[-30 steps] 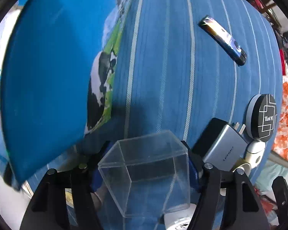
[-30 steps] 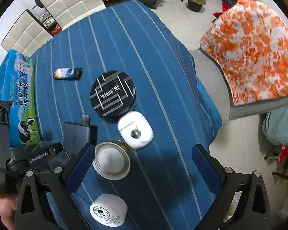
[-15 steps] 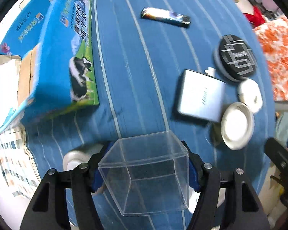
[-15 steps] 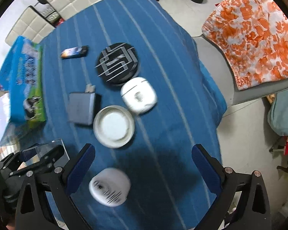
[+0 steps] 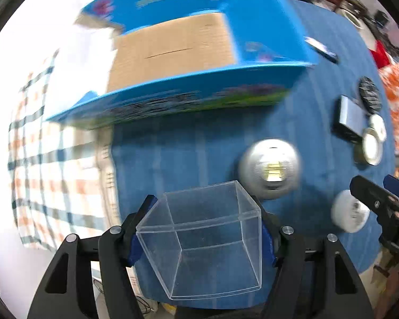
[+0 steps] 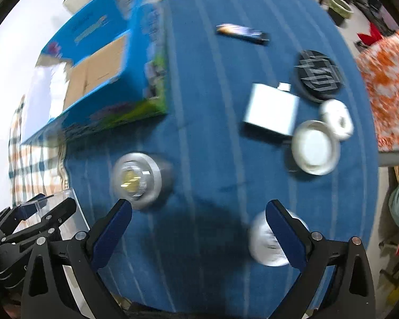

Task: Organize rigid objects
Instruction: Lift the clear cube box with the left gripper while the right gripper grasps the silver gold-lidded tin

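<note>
My left gripper (image 5: 204,212) is shut on a clear plastic box (image 5: 207,242), its blue pads pressing both side walls, above the near edge of the blue striped table (image 5: 199,146). An open blue milk carton (image 5: 173,53) with a bare cardboard floor lies beyond it. In the right wrist view my right gripper (image 6: 196,207) stands open and empty over the cloth, between a silver round object (image 6: 138,178) and a white round object (image 6: 268,242). The left gripper with the clear box (image 6: 66,202) shows at the lower left.
At the right of the table lie a silver charger (image 6: 272,111), a black disc (image 6: 319,75), a white round lid (image 6: 315,150), a white case (image 6: 336,118) and a dark stick (image 6: 242,33). A checked cloth (image 5: 53,172) lies left; an orange floral cover (image 6: 385,87) lies right.
The left gripper has risen and swung back over the near table edge with the box, and the carton's open top shows. The right gripper has shifted left, bringing the silver round object into view.
</note>
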A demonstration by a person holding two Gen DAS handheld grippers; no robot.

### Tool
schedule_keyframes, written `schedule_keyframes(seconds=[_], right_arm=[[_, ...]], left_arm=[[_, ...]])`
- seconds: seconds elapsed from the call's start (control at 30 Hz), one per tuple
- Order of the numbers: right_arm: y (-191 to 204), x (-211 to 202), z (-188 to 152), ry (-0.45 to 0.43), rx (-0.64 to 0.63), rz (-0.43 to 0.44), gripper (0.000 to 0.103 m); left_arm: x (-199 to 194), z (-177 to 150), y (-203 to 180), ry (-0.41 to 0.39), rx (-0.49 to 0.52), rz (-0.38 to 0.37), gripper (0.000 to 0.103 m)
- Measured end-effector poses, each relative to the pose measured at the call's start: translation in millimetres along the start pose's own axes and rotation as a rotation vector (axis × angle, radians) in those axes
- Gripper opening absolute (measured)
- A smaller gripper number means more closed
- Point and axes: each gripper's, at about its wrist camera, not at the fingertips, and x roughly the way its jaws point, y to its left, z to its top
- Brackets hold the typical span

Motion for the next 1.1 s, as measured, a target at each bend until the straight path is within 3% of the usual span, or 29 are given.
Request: schedule_keyframes(seconds=[0.17, 0.3, 0.47, 0.63, 0.8, 0.87, 1.1], right_arm=[[39, 22, 11, 0.013, -0.027, -0.031, 0.102], [62, 43, 22, 0.030, -0.029, -0.072, 0.102], [68, 75, 29, 0.098, -0.011, -0.112, 0.101], [73, 97, 31, 0.148, -0.002, -0.131, 0.096], [74, 106, 31, 0.172, 0.001, -0.133, 0.096], [77, 110, 32, 0.179, -0.001, -0.135, 0.096], [84, 124, 32, 0.196, -0.008, -0.133, 0.096]], left_arm=[[18, 15, 41, -0.004, -0.060, 0.022, 0.065], [42, 48, 64, 0.016, -0.073, 0.020, 0.065], [88, 77, 79, 0.093, -0.064, -0.049, 0.065], [135, 65, 89, 0.223, -0.112, -0.194, 0.066], [150, 50, 107, 0.273, -0.177, -0.290, 0.071], [155, 56, 128, 0.256, -0.189, -0.289, 0.085], [151, 37, 150, 0.290, -0.269, -0.290, 0.087]])
